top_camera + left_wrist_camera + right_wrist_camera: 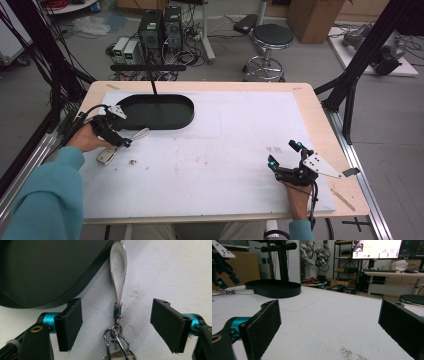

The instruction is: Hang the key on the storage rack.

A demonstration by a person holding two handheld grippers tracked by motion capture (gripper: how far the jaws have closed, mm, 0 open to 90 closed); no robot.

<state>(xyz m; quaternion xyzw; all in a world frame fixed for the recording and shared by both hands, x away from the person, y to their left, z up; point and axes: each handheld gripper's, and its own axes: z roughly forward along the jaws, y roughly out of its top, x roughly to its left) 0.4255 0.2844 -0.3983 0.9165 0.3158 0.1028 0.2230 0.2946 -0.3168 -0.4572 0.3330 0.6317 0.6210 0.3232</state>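
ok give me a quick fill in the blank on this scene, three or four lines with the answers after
1. The left gripper has its jaws ____ on either side of the keychain strap.
2. The strap's far end lies beside the rim of the ____ oval stand base.
3. The right gripper rests near the table's ____ edge as the person sees it, with nothing between its jaws.
4. The strap joins a metal ____ at its near end.

Missing words: open; black; right; clip
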